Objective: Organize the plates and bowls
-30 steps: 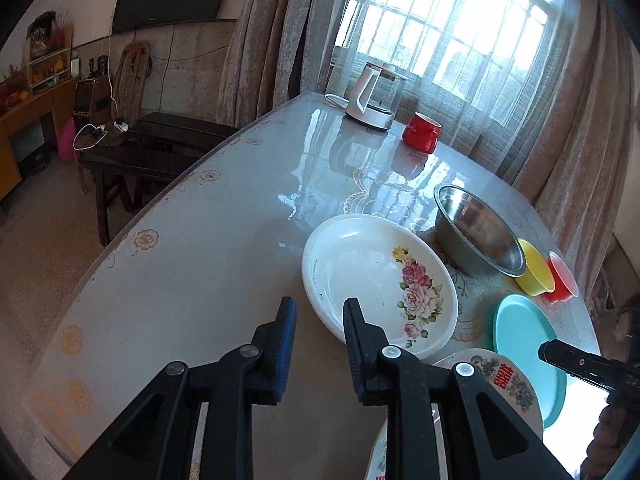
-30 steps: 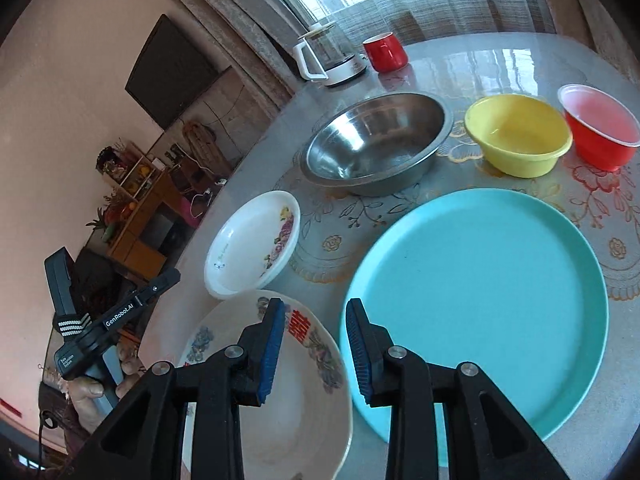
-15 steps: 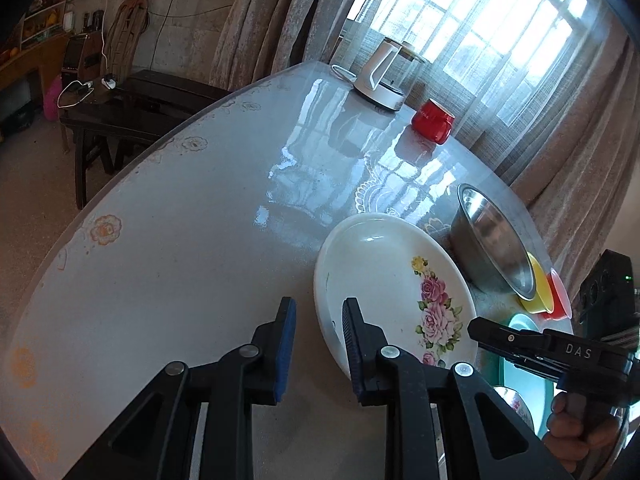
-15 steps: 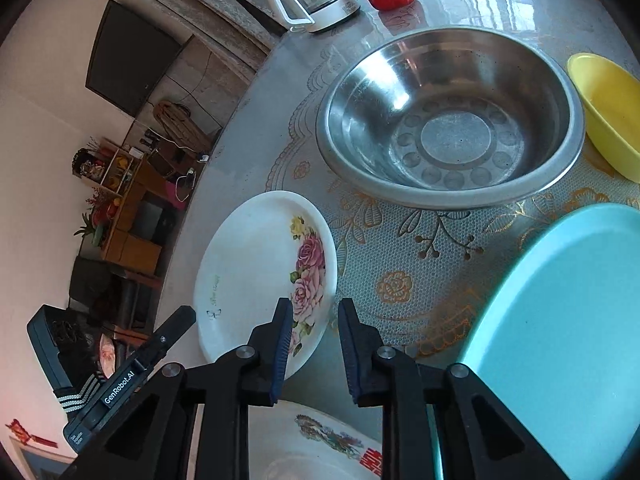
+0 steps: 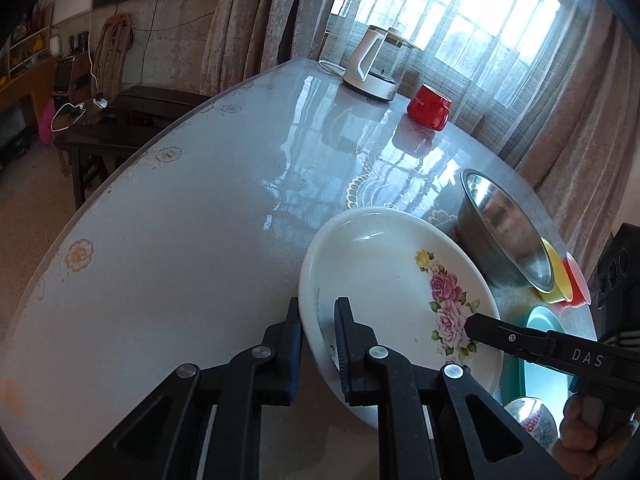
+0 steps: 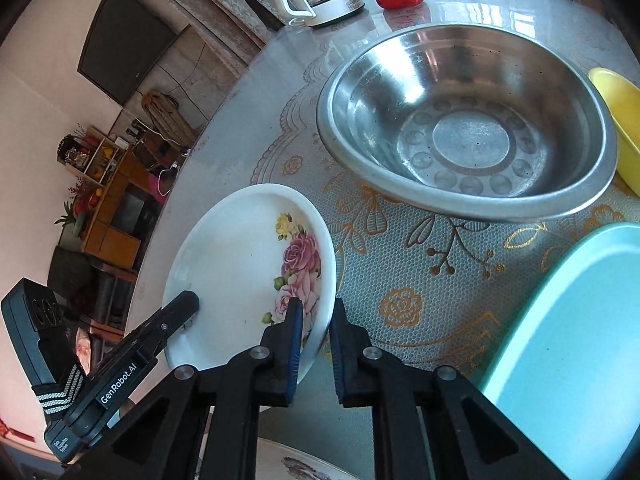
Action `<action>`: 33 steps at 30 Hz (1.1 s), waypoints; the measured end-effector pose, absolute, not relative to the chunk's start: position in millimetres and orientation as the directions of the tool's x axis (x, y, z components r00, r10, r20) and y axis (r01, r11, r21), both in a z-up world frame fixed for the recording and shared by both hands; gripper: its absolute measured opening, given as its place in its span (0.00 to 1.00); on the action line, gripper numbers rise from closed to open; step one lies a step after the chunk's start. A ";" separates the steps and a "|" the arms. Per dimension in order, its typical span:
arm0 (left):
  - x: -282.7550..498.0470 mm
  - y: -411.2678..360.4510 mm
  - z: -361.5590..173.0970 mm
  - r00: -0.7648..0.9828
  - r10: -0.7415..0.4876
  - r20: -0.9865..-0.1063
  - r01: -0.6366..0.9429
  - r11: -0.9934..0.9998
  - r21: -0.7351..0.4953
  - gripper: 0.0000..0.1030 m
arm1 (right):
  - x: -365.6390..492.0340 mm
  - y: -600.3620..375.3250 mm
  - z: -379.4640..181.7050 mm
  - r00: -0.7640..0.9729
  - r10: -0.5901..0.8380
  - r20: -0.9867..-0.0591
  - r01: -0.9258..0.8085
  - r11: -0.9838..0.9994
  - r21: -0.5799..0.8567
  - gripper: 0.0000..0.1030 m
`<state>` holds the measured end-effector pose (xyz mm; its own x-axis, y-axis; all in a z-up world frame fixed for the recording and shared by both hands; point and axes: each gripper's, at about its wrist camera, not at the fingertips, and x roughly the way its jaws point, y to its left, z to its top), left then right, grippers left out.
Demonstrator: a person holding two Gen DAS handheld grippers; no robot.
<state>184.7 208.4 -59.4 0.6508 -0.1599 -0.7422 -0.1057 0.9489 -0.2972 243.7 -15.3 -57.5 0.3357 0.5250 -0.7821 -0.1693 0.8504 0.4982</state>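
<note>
Both claws have just closed on opposite rims of the rose plate (image 5: 384, 280) on the bench (image 5: 180, 220), left claw (image 5: 318, 344) and right claw (image 6: 312, 344) gripping it, ready for lifting.

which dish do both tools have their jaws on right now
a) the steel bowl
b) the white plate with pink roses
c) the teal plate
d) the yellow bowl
b: the left tool straddles one edge of the white rose plate and the right tool pinches the opposite edge by the roses; the steel bowl sits untouched.
</note>
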 end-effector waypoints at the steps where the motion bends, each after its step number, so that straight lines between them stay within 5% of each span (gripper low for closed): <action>1: 183.9 206.7 -56.5 0.654 -0.159 -0.739 -0.100 0.951 -0.294 0.15 | 242.0 -17.3 -53.5 0.342 0.532 -0.774 -0.176 0.846 0.504 0.13; 20: 137.9 107.2 2.7 0.684 -0.274 -0.676 0.142 0.959 -0.245 0.16 | 163.9 -126.2 -17.5 0.513 0.546 -0.663 -0.135 0.814 0.565 0.13; 33: 130.2 4.1 -1.6 0.593 -0.358 -0.721 0.315 0.927 -0.202 0.17 | 110.2 -223.5 -29.6 0.608 0.443 -0.659 0.003 0.829 0.560 0.13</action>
